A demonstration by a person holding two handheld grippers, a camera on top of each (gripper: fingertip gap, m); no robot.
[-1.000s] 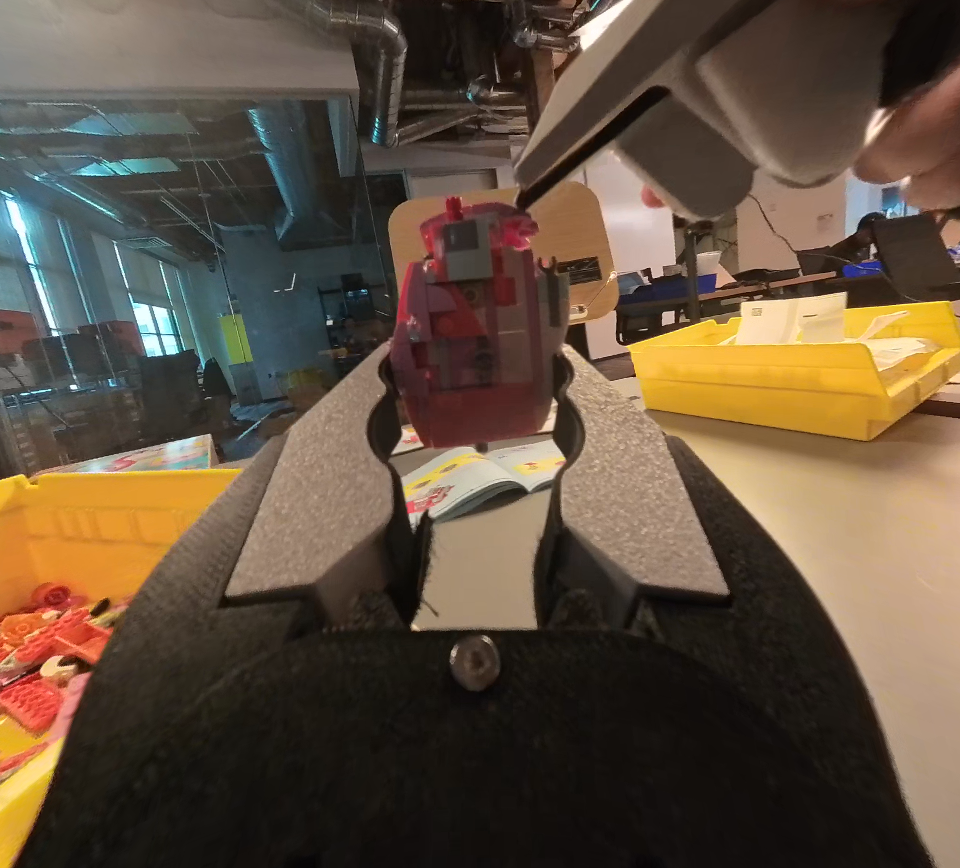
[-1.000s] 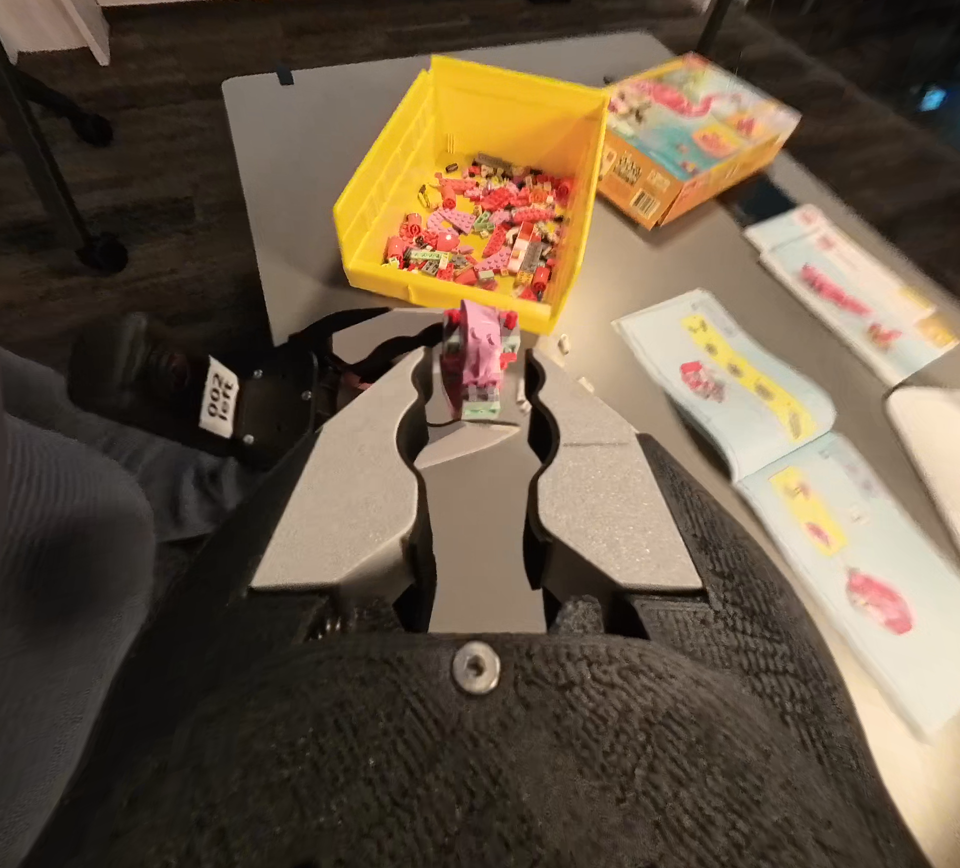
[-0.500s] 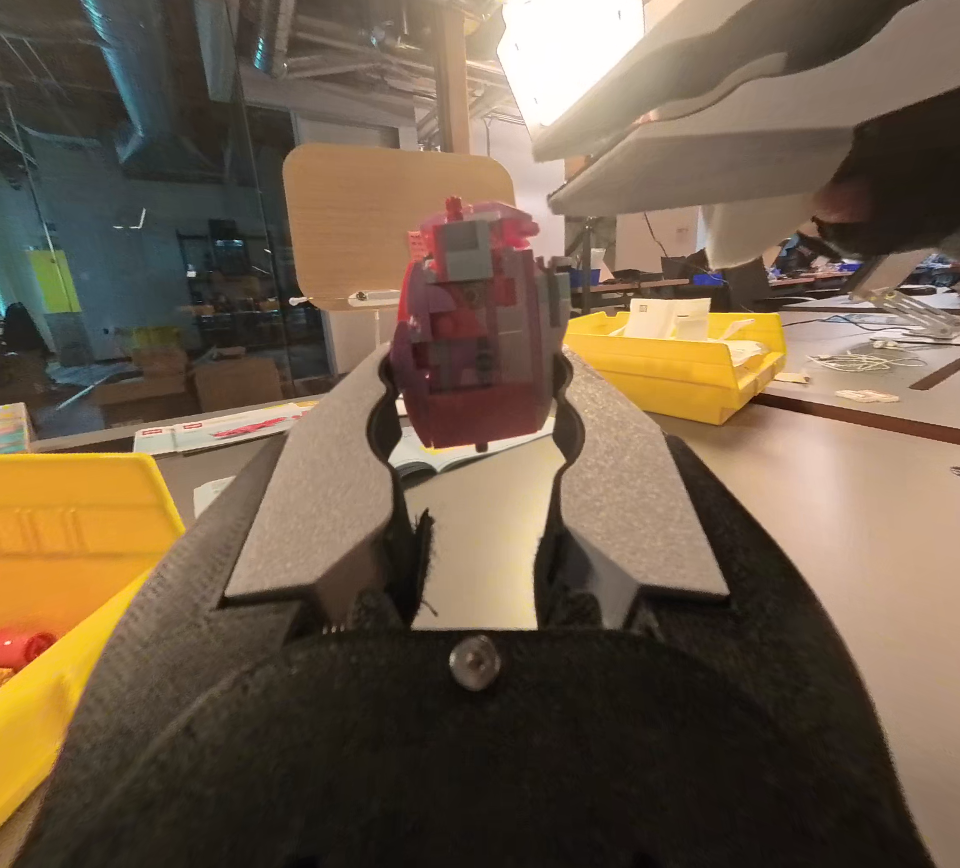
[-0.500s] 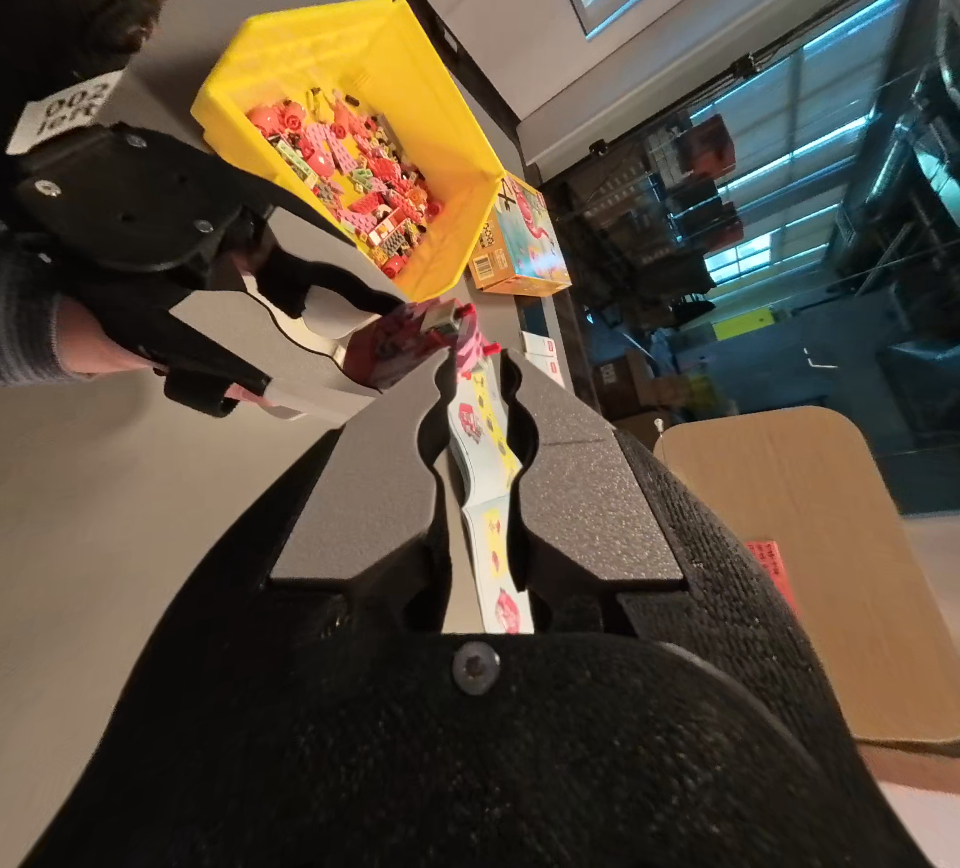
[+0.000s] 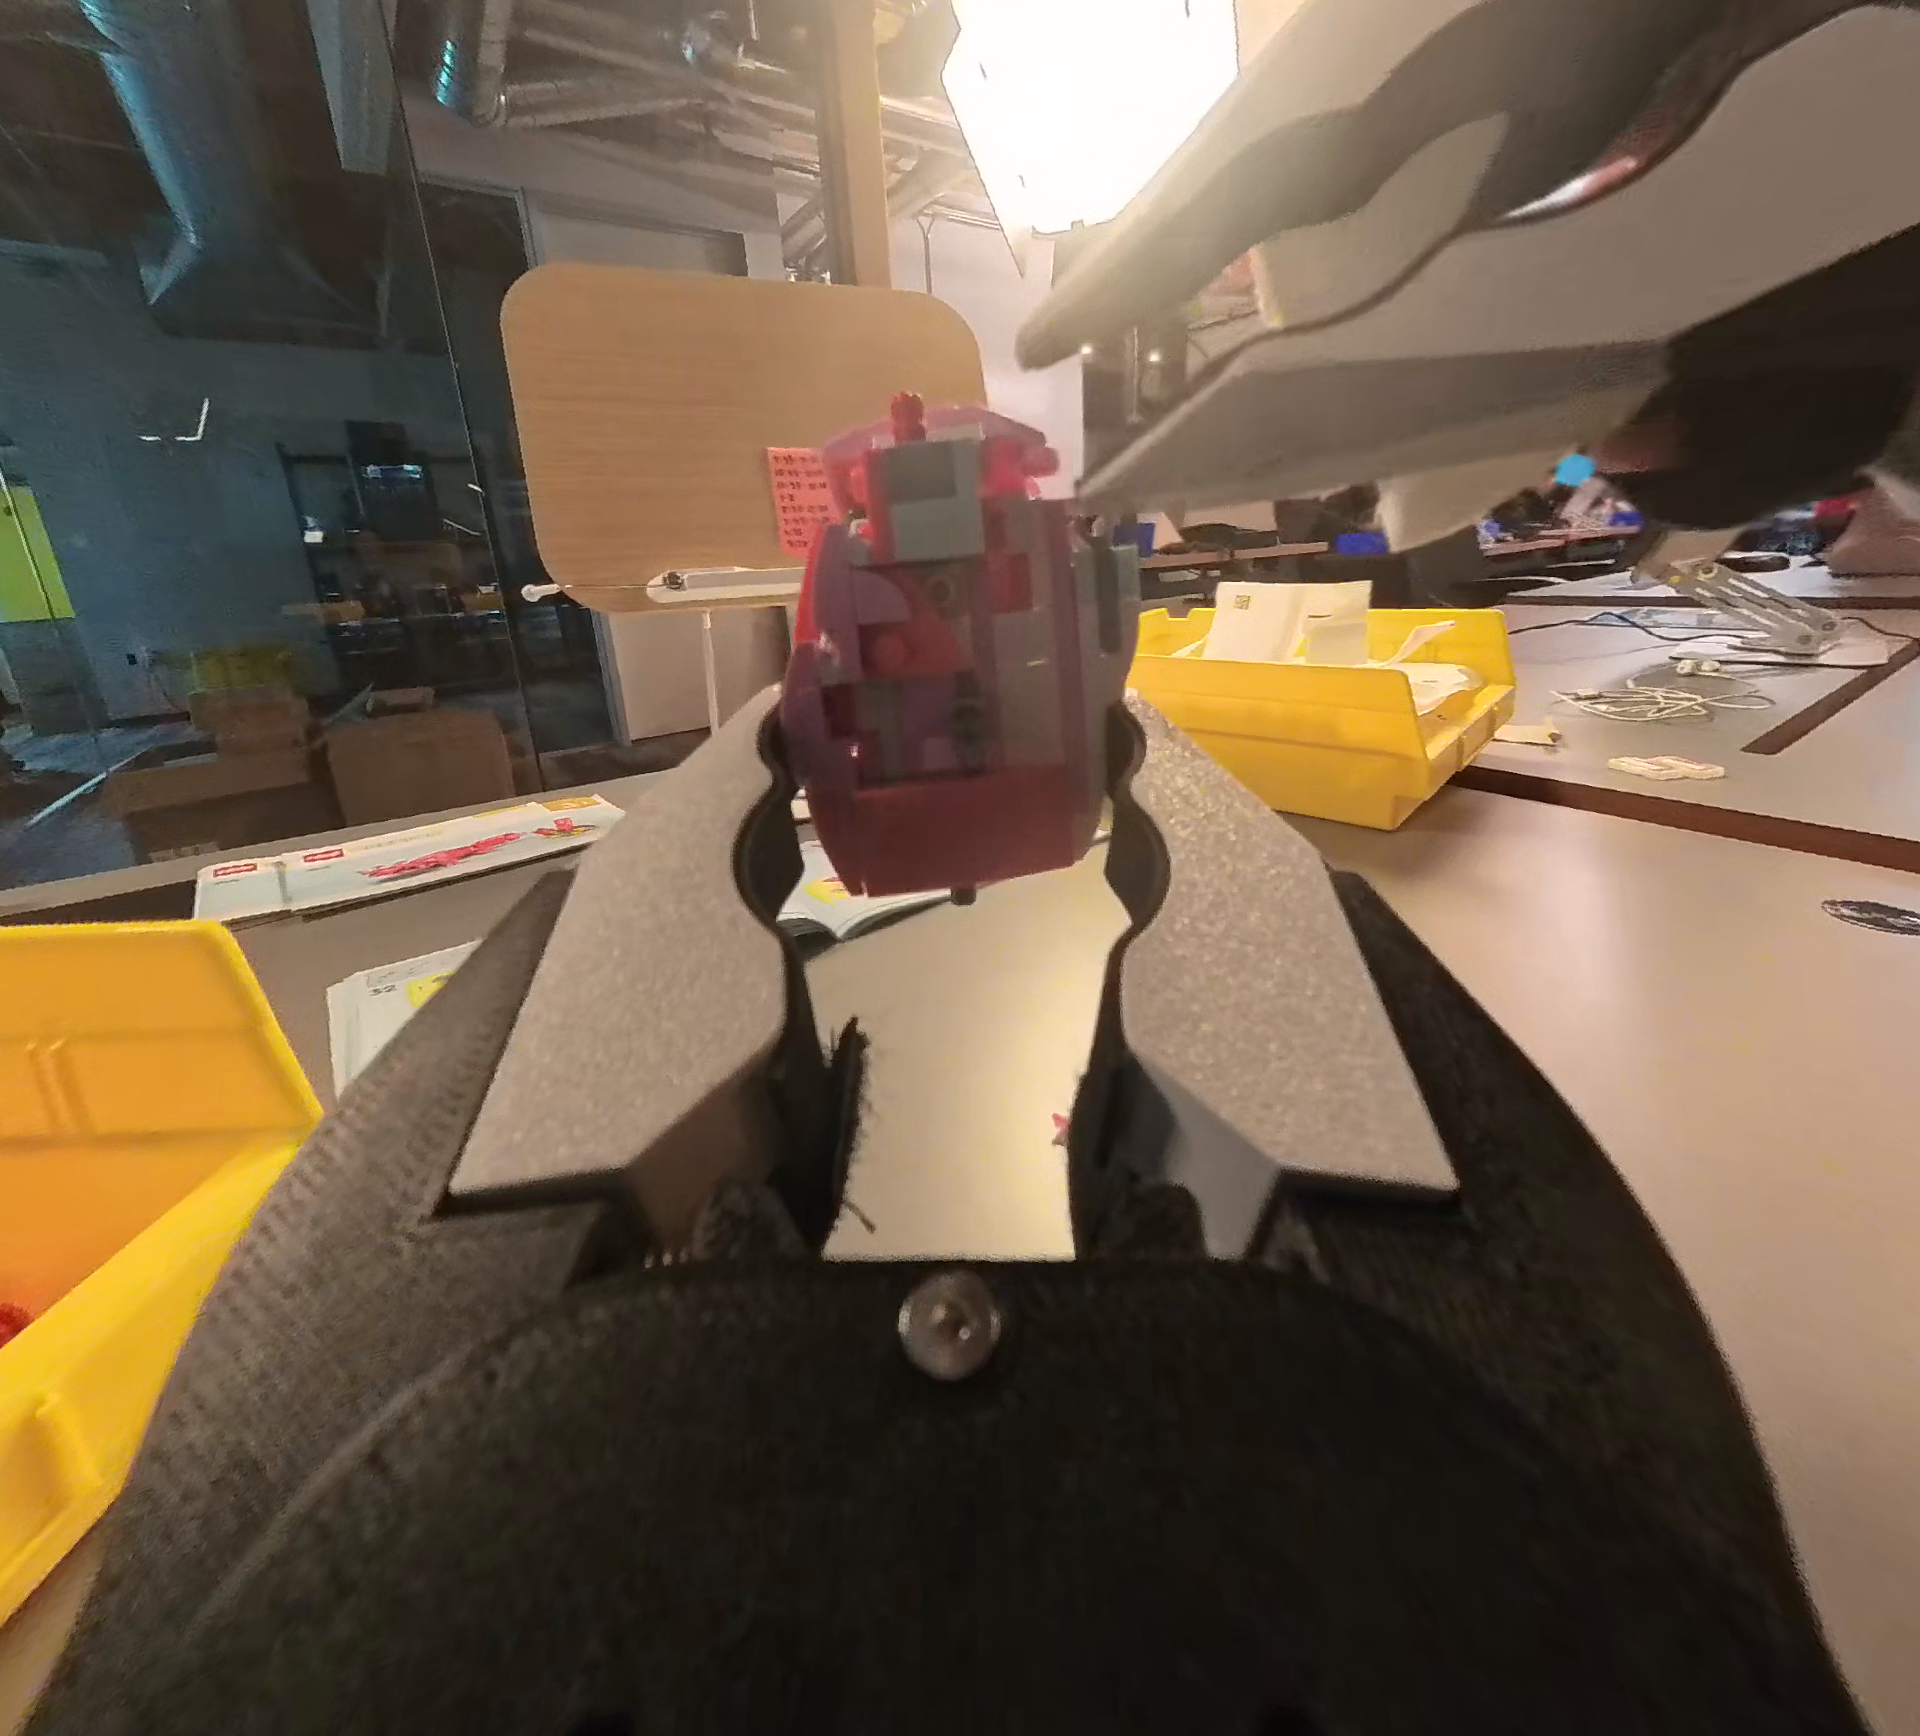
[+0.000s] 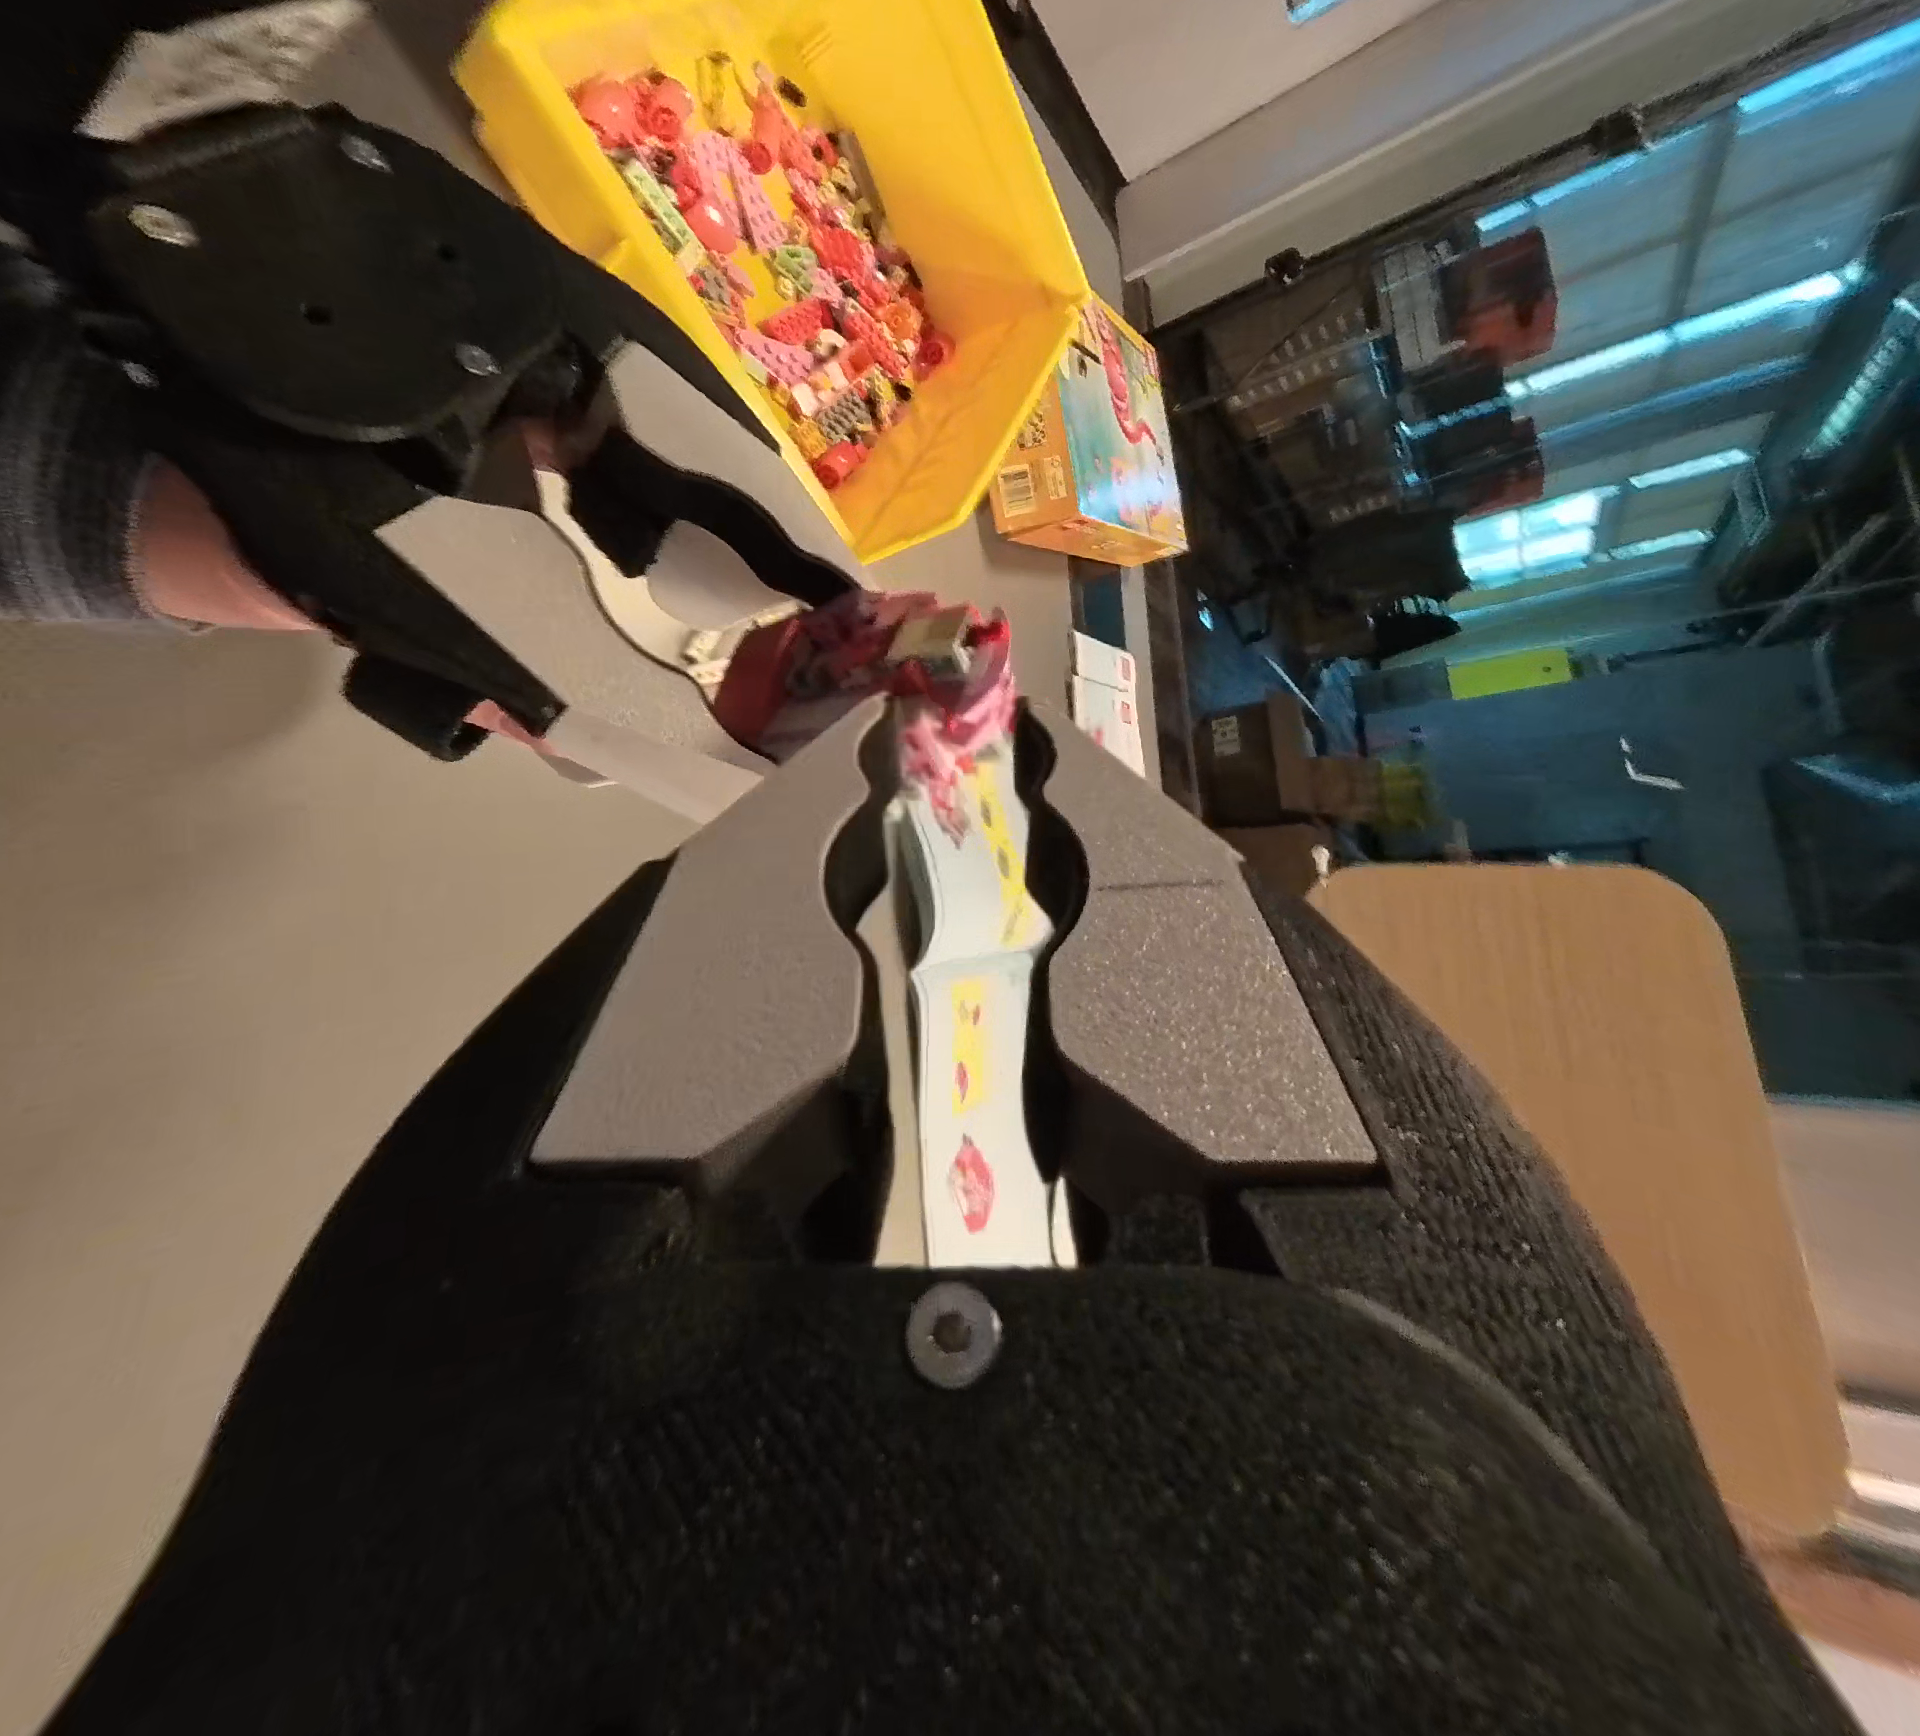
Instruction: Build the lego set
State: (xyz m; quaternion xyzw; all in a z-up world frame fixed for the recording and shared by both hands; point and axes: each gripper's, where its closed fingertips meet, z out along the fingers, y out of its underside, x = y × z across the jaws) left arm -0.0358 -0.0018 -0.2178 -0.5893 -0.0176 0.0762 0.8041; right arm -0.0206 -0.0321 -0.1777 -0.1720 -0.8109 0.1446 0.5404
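My left gripper [image 5: 951, 720] is shut on a small brick model [image 5: 935, 647] of dark red, purple and grey parts and holds it upright above the grey table [image 5: 1558, 1011]. The right wrist view shows the same model [image 6: 831, 658] in the left gripper [image 6: 800, 637]. My right gripper [image 6: 948, 715] comes in from the side at the model's top. Its fingertips [image 6: 1039, 741] stand narrowly apart around the pink top part, and I see no firm press on it. In the left wrist view the right gripper [image 5: 1049, 424] reaches in from the upper right.
A yellow bin [image 6: 997, 159] of loose pink and red bricks stands on the table; it also shows in the left wrist view [image 5: 125, 1063]. A colourful box [image 6: 1101, 460], open booklets [image 5: 416, 855], a second yellow bin [image 5: 1299, 730] with papers and a wooden panel [image 5: 675, 398] lie beyond. The gap from one gripper's tips to the other's is roughly 5 centimetres.
My right gripper turned from looking down to lying sideways and came to the model's top. Its fingers narrowed, then parted slightly. The left gripper kept the model and swung right.
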